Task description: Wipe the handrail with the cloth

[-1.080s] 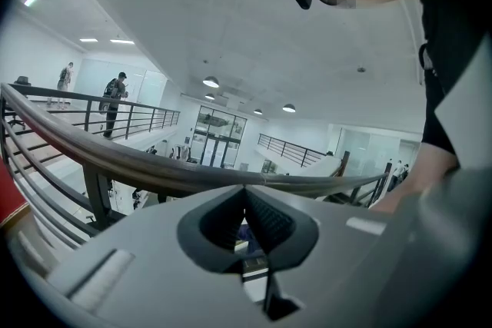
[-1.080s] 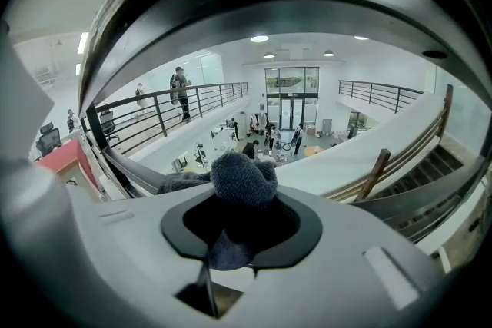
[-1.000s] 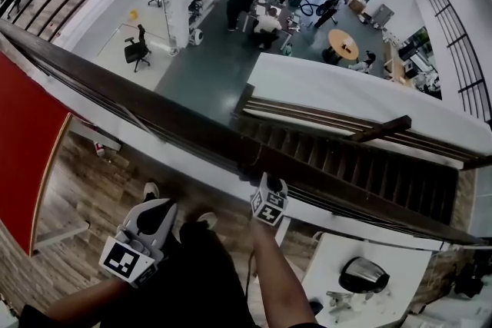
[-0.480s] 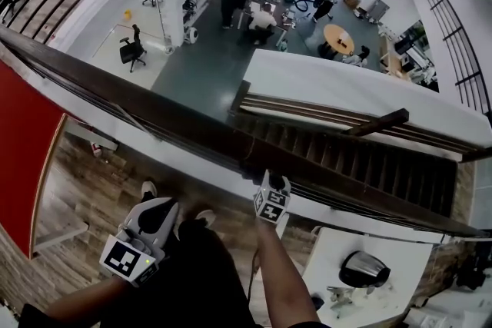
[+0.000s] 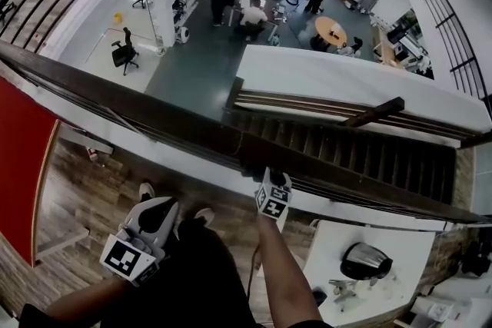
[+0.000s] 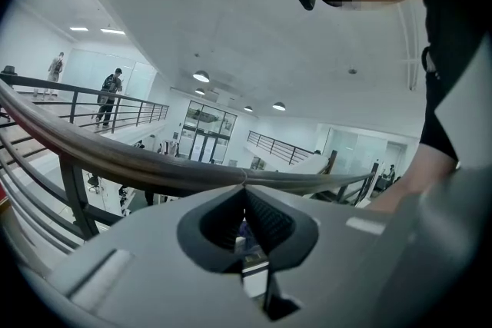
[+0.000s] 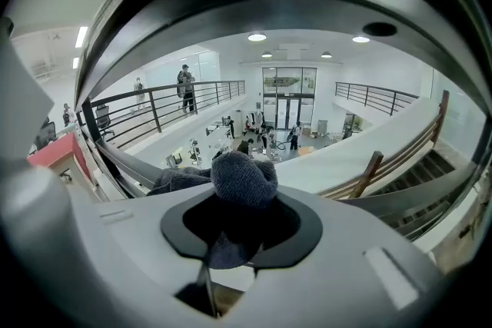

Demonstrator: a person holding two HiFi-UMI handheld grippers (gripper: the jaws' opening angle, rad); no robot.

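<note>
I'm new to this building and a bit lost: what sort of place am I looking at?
Probably an upper gallery in an open office building: a handrail edges it, a staircase descends beyond, and an office chair and round table stand far below.

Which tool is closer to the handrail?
Right. The right tool holds the cloth at the handrail; the left tool sits lower, near the person's legs, apart from it.

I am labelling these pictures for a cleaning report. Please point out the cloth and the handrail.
cloth (image 7: 242, 174), right gripper view, on the rounded grey bunch that sticks out of the jaws.
handrail (image 6: 131, 165), left gripper view, on the brown top bar to the left of the jaws.
</note>
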